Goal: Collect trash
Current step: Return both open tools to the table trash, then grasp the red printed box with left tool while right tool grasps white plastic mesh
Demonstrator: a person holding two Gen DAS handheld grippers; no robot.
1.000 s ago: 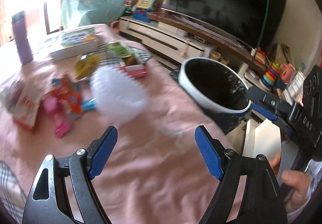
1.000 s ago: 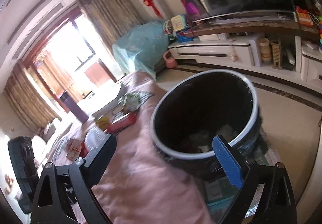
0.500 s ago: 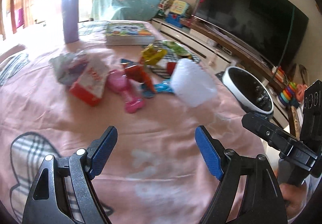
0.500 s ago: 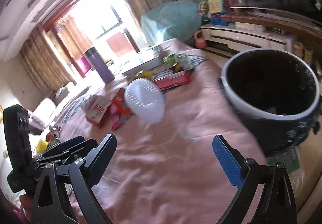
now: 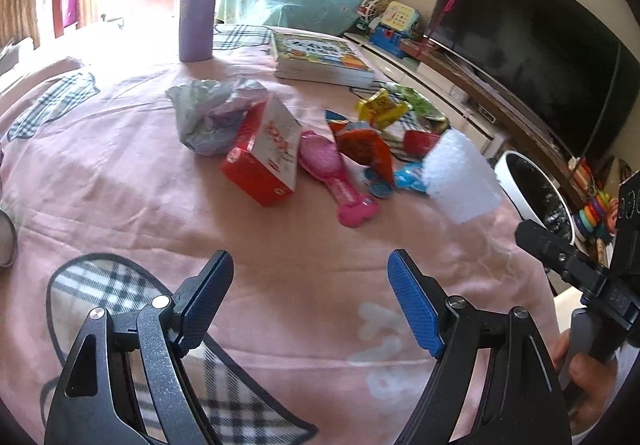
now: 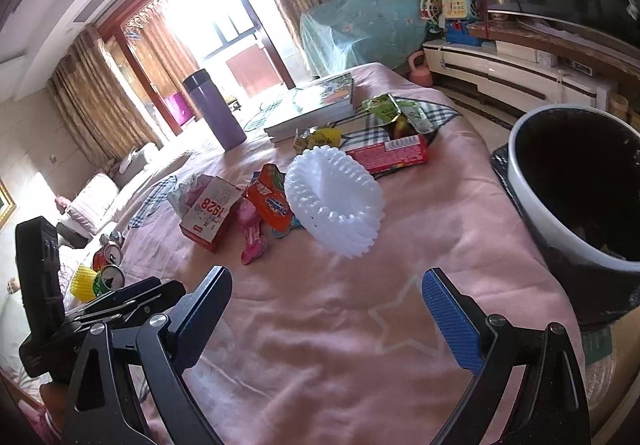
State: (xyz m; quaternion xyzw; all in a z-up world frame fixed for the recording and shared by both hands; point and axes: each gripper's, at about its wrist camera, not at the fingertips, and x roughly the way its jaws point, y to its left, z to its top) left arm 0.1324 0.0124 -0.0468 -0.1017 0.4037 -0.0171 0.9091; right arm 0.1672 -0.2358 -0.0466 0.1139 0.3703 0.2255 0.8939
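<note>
A: Both tongs, left [image 5: 310, 287] and right [image 6: 326, 305], hang released and empty above the pink bench [image 6: 320, 325].

B: Nearest trash is the white foam sleeve [image 6: 334, 201], beyond them beside the bin [image 6: 576, 213]. Probably featherlight and crushable; pinch its rim gently.

My left camera looks down along its fingers over the pink blanket [image 5: 280, 277] toward the television [image 5: 532, 41], close above the bed. My right camera, beside it, faces the window [image 6: 208, 25]. Both share the litter pile, the white foam net [image 5: 460, 181] [image 6: 336, 201], the purple flask [image 5: 196, 5] [image 6: 214, 109] and the bin [image 5: 532, 189] [image 6: 576, 197].
</note>
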